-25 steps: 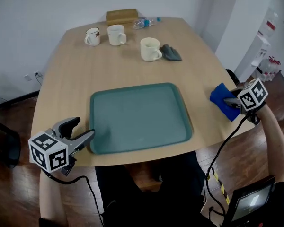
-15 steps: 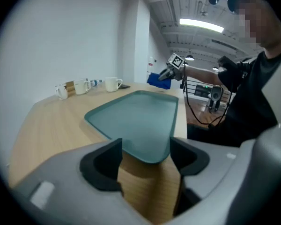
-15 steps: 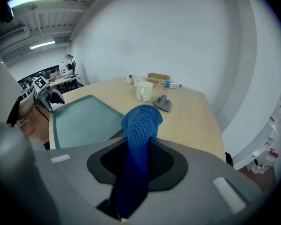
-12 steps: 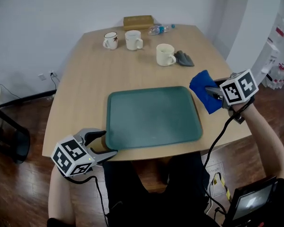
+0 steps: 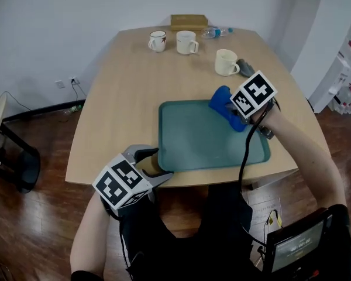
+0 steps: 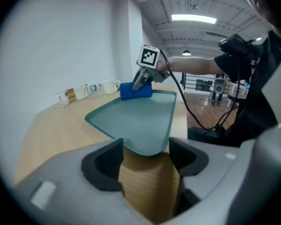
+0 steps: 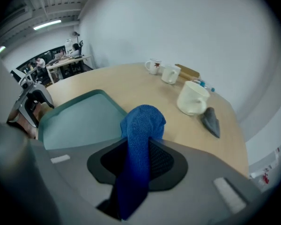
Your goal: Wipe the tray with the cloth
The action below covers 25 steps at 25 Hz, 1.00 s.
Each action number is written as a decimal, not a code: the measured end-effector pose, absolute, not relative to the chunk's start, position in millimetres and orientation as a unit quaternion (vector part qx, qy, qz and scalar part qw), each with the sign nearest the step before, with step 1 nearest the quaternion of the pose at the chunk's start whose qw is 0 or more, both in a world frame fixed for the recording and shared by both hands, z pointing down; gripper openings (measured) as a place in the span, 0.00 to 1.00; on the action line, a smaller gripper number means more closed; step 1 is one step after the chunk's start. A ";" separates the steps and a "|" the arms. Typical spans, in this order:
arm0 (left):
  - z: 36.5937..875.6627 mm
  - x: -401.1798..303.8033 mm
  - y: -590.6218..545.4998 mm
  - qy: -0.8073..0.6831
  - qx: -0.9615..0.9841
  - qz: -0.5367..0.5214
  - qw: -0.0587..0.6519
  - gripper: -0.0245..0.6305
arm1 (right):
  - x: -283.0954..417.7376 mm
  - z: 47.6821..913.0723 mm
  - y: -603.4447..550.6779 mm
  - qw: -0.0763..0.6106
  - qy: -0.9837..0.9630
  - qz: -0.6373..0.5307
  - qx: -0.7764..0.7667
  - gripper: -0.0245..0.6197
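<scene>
A teal tray (image 5: 206, 138) lies on the wooden table (image 5: 117, 116), nearer its front edge. My right gripper (image 5: 234, 112) is shut on a blue cloth (image 5: 224, 101), which hangs at the tray's far right corner. In the right gripper view the cloth (image 7: 140, 130) bulges out between the pads, with the tray (image 7: 75, 118) to the left. My left gripper (image 5: 155, 164) is at the tray's near left corner. Its jaws are wide and closing a little; the tray's corner (image 6: 143, 142) and the table edge sit between them, untouched. The left gripper view also shows the cloth (image 6: 136, 91) on the far rim.
Three mugs (image 5: 157, 41) (image 5: 186, 42) (image 5: 226, 62) stand at the far end of the table. A grey cloth (image 5: 246, 67) lies beside the nearest mug, with a wooden box (image 5: 189, 21) and a plastic bottle (image 5: 216, 32) behind. A cable (image 5: 245, 151) trails from the right gripper over the tray.
My right gripper has carried the blue cloth left from the table's right edge to the tray's far right corner. The left gripper has come up to the tray's near left corner.
</scene>
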<state>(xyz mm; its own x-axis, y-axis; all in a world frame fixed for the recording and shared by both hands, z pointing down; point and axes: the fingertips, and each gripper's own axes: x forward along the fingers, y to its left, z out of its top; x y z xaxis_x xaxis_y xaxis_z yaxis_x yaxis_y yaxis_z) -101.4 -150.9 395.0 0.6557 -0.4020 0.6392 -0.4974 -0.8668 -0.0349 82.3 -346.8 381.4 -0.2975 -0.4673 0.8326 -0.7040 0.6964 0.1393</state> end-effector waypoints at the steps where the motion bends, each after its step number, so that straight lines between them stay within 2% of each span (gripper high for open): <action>1: 394.9 -101.6 -151.0 -0.247 0.908 0.330 0.070 0.51 | 61.5 383.0 -345.2 0.464 -0.801 0.126 0.358 0.20; 5: 392.3 -101.6 -149.2 -0.235 0.915 0.323 0.063 0.49 | -25.1 385.2 -330.8 0.466 -0.829 0.088 0.298 0.20; 8: 389.2 -102.3 -148.7 -0.226 0.918 0.321 0.054 0.49 | -89.7 385.3 -307.0 0.466 -0.858 0.018 0.214 0.20; 12: 388.1 -105.1 -149.0 -0.224 0.918 0.323 0.047 0.49 | -116.7 383.9 -291.8 0.481 -0.859 -0.091 0.150 0.21; 15: 379.4 -108.3 -150.3 -0.230 0.930 0.281 0.065 0.49 | -87.9 382.7 -289.9 0.481 -0.861 -0.093 0.138 0.21; 20: 339.1 -130.3 -186.2 -0.285 0.939 0.162 0.102 0.37 | 23.3 380.6 -306.2 0.496 -0.846 -0.065 0.185 0.21; 25: 351.6 -132.8 -215.9 -0.311 0.918 0.217 0.113 0.36 | 112.8 382.1 -321.9 0.500 -0.830 -0.027 0.248 0.21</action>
